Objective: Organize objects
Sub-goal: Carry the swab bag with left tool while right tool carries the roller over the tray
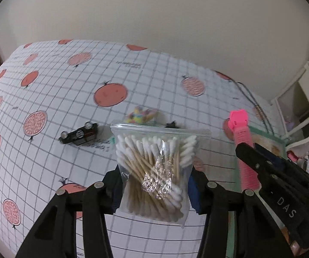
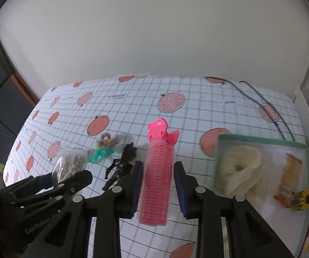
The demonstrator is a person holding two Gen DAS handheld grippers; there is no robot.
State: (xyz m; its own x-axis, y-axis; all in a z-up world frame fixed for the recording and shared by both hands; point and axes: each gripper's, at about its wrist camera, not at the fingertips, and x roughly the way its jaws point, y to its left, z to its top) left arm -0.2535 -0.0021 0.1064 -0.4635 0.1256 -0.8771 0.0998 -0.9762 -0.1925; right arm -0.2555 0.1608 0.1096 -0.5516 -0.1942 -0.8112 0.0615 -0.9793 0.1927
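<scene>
Lettering reading "DAS" runs in white along the black right hand-held gripper (image 1: 249,150), seen to the right of the left hand-held gripper (image 1: 154,189). The left one is clamped on a clear zip bag of wooden cotton swabs (image 1: 154,167), lifted above the counter with the grid-and-pomegranate cloth (image 1: 68,99). The right one has its blue pads (image 2: 181,191) on either side of a pink ribbed plastic hair roller (image 2: 157,172); whether they press it I cannot tell. Beyond the bag lies a small black toy car (image 1: 79,134). Right of the roller sits a green-rimmed tray (image 2: 260,142) holding a cream yarn coil (image 2: 238,167). The cloth's print is too small to read.
</scene>
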